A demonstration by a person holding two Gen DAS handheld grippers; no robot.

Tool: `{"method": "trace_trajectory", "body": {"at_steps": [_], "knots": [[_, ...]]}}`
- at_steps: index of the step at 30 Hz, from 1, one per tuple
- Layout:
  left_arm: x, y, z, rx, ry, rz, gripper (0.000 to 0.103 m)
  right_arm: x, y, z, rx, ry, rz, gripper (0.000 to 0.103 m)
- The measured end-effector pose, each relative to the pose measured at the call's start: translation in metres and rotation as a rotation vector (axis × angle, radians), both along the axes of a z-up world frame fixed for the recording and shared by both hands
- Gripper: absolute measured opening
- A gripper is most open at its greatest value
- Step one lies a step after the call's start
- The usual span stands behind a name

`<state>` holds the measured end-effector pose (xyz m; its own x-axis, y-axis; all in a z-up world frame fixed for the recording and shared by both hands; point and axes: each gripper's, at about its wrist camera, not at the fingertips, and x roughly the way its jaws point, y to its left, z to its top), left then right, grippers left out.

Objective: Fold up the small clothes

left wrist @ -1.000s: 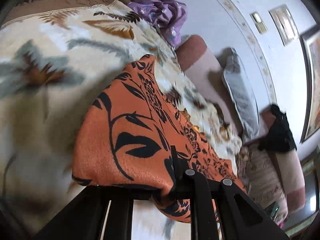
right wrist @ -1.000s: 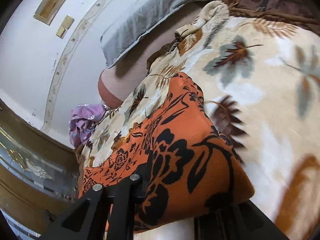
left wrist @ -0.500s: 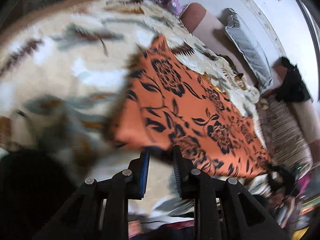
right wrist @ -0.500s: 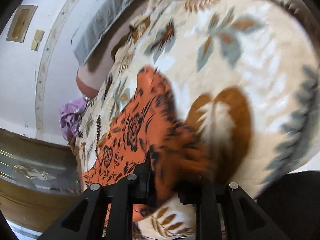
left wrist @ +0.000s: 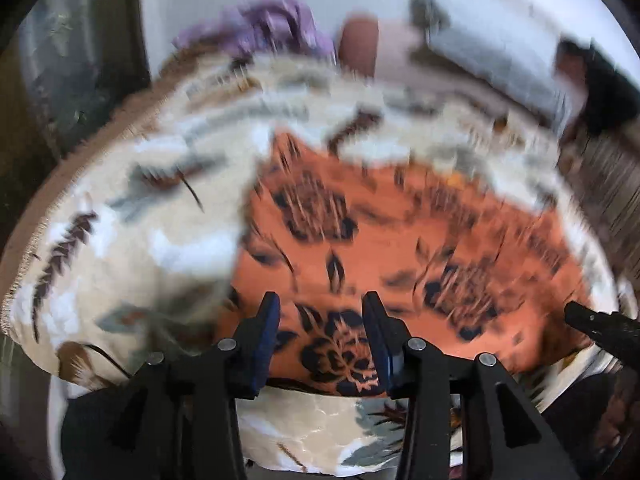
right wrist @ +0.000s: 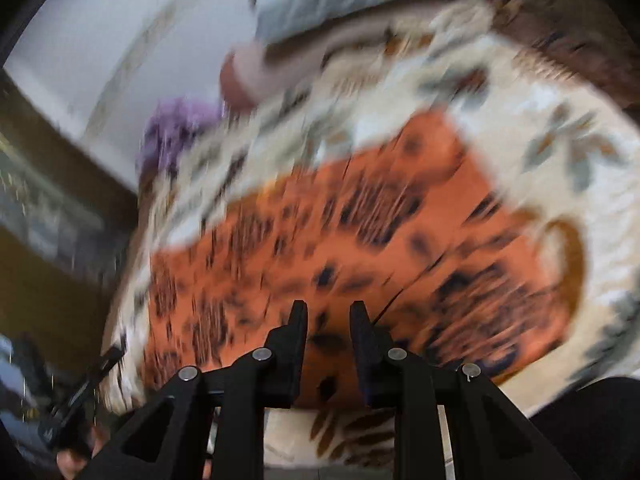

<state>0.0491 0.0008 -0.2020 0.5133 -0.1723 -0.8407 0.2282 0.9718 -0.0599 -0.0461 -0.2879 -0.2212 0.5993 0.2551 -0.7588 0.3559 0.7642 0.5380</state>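
Orange floral cloth (left wrist: pixel 400 248) lying flat on leaf-print blanket (left wrist: pixel 120 240), left gripper (left wrist: pixel 322 320) and right gripper (right wrist: pixel 329 320) hovering w/ jaws apart, empty, over cloth's near edge, pics blurred

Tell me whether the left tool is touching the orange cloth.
Cannot tell. In the left wrist view the left tool stands open over the near edge of the orange cloth, but motion blur hides any contact or gap.
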Motion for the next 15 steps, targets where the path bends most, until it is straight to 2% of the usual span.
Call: {"method": "trace_trajectory", "body": {"at_steps": [2,3,4,7,10,11,15], "knots": [[0.006,-0.006,-0.029,0.067,0.082,0.009,0.043,0.005,0.006,-0.026,0.011,0.065,0.026,0.025],[0.006,-0.006,-0.034,0.076,0.090,0.007,0.044,0.004,0.007,-0.033,0.012,0.073,0.037,0.024],[0.005,-0.004,-0.034,0.067,0.074,0.002,0.044,0.003,0.004,-0.033,0.027,0.063,0.036,0.024],[0.011,-0.001,-0.020,0.061,0.094,-0.014,0.044,0.009,-0.013,-0.021,0.050,0.063,0.049,0.023],[0.033,0.000,0.011,0.050,0.000,-0.012,0.047,0.024,-0.048,0.003,-0.033,0.011,-0.028,0.023],[0.047,0.000,0.020,0.057,-0.022,-0.005,0.053,0.033,-0.060,0.008,-0.044,0.008,-0.052,0.023],[0.107,-0.007,0.025,0.080,-0.052,0.033,0.055,0.091,-0.110,0.000,-0.047,0.051,-0.099,0.023]]}}
